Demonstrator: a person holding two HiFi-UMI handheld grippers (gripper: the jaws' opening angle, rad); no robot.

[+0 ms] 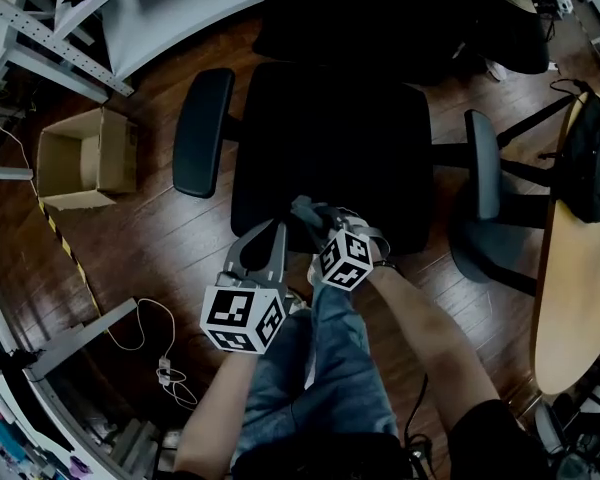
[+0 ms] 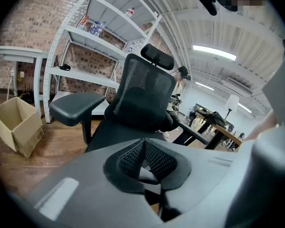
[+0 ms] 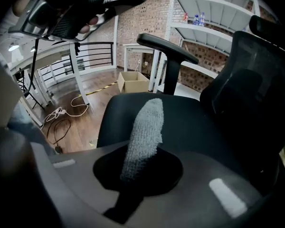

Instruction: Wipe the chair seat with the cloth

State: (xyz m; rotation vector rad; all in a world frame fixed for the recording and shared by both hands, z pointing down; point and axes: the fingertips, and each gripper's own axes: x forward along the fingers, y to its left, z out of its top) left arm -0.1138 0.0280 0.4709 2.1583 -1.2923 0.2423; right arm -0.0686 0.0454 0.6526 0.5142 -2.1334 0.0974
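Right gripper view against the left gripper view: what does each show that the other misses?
Only the right gripper view shows the grey cloth pinched in the right claw over the chair seat, and the cables on the floor. Only the left gripper view shows the headrest and the left claw, shut with nothing in it. Both show the black chair, the cardboard box and the white shelves.

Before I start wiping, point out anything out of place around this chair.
Nothing on the chair seat stands out. Only a loose white cable sprawls on the floor to its left, a possible trip hazard.
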